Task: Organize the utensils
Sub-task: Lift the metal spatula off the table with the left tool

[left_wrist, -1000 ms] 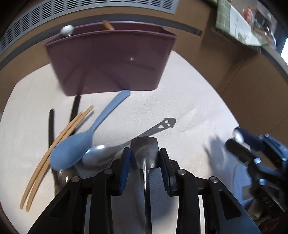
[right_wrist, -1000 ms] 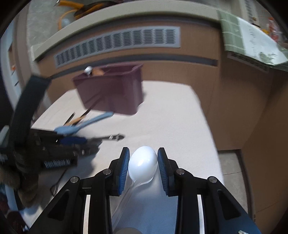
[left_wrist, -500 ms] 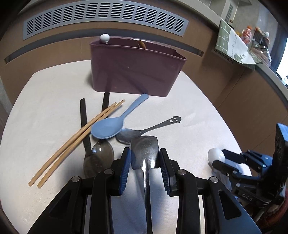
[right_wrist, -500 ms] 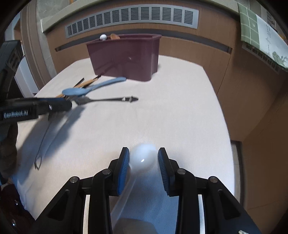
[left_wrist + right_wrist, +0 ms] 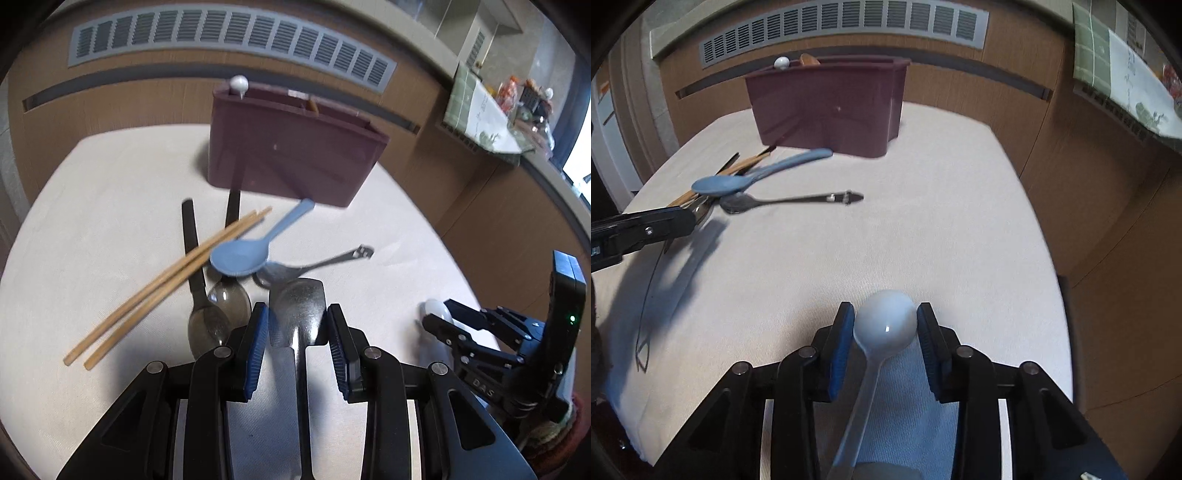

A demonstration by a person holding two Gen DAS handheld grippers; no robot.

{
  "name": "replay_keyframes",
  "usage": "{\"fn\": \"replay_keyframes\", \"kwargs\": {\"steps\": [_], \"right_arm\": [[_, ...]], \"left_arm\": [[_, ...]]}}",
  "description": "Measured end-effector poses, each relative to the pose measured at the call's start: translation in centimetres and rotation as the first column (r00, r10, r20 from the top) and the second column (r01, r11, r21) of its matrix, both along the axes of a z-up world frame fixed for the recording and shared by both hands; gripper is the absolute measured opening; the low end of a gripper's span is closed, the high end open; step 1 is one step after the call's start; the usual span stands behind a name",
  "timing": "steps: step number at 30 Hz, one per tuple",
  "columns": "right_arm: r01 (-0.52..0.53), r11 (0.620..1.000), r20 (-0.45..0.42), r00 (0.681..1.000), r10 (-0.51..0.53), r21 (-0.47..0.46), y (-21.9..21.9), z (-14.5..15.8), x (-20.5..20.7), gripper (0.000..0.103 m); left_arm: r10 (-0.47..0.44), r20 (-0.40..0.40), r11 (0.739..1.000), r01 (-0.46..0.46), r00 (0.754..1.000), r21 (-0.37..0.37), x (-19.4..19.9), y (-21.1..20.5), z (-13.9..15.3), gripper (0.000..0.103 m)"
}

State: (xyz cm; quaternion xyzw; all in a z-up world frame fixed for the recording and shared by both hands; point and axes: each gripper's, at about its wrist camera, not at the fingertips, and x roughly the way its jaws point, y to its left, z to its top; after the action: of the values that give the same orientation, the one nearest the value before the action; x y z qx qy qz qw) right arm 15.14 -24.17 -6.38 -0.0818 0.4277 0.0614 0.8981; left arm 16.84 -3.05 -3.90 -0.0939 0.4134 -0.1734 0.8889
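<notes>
My left gripper (image 5: 296, 325) is shut on a steel spatula-shaped utensil (image 5: 297, 306), held just above the table near the utensil pile. My right gripper (image 5: 885, 325) is shut on a white spoon (image 5: 885, 321), low over the table's near right part; it also shows in the left wrist view (image 5: 443, 317). A maroon utensil bin (image 5: 291, 155) stands at the back of the table (image 5: 923, 206). In front of it lie a blue spoon (image 5: 243, 254), a steel spoon (image 5: 295, 267), wooden chopsticks (image 5: 166, 280) and two dark spoons (image 5: 218, 310).
A white ball-ended handle (image 5: 238, 83) and a brown handle (image 5: 313, 105) stick out of the bin. A wooden wall with a grey vent (image 5: 229, 37) runs behind the table. A counter with a green cloth (image 5: 480, 110) lies at the right. The table's right edge drops off (image 5: 1060, 280).
Both grippers have drawn back from the bin and dropped lower toward the table, each keeping its utensil. The pile on the table has not moved.
</notes>
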Motion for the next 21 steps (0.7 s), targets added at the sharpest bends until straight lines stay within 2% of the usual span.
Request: {"fn": "replay_keyframes", "kwargs": {"steps": [4, 8, 21], "right_arm": [[-0.024, 0.998, 0.084, 0.996, 0.019, 0.066, 0.0, 2.2, 0.1, 0.032], [-0.048, 0.997, 0.163, 0.986, 0.037, 0.063, 0.7, 4.0, 0.3, 0.032], [-0.059, 0.994, 0.213, 0.976, 0.038, 0.093, 1.1, 4.8, 0.8, 0.032]], "left_arm": [[0.011, 0.058, 1.0, -0.01, 0.998, -0.023, -0.7, 0.5, 1.7, 0.033], [0.019, 0.108, 0.999, -0.016, 0.994, -0.028, -1.1, 0.8, 3.3, 0.033], [0.02, 0.191, 1.0, -0.016, 0.981, -0.026, -1.5, 0.4, 6.2, 0.031]]}}
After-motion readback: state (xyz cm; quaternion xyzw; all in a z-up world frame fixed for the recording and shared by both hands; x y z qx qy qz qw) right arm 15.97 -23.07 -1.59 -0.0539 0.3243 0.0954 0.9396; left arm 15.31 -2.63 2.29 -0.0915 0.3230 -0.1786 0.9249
